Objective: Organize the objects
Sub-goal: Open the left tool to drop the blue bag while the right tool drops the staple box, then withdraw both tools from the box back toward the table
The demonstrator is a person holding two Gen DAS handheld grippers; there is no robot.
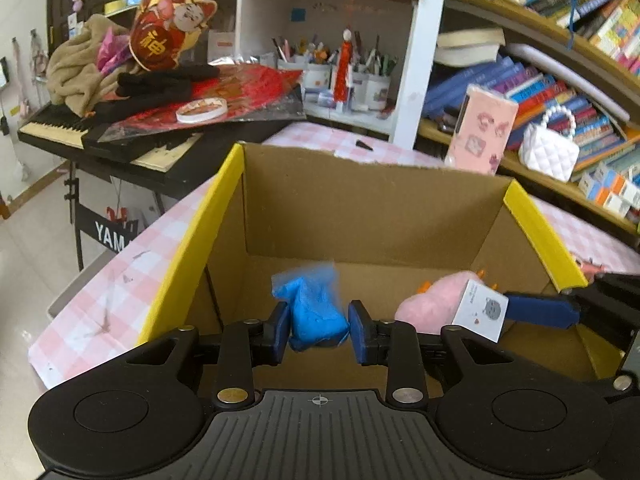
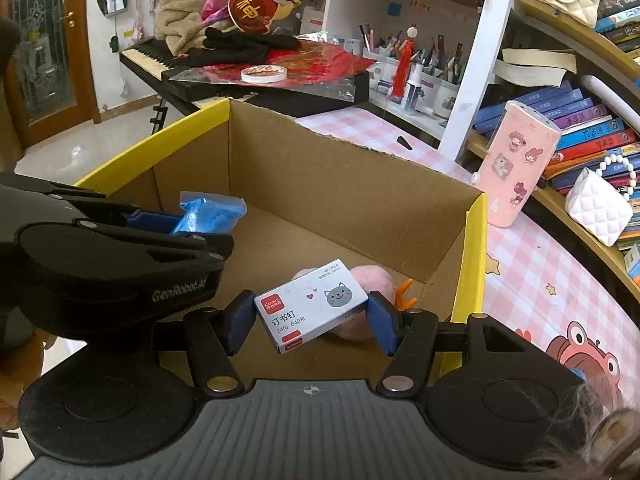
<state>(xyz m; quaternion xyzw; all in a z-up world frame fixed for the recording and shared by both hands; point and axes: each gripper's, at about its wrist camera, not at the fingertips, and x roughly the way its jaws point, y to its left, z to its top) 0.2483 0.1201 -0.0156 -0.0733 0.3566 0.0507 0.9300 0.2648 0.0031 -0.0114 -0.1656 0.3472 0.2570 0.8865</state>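
1. Left gripper (image 1: 319, 326) fingers are pinching a blue bag (image 1: 314, 312) over the box (image 1: 360, 204).
2. Right gripper (image 2: 310, 320) fingers are pinching a staples pack (image 2: 310, 304) above a pink toy (image 2: 376, 280) lying in the box.

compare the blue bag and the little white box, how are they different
The blue bag is soft, crumpled plastic; the white box is stiff, flat-sided card. The bag is plain blue, while the box carries a grey cat face and red print. The bag sits in the left claw, the box in the right claw. Both are held over the open cardboard box.
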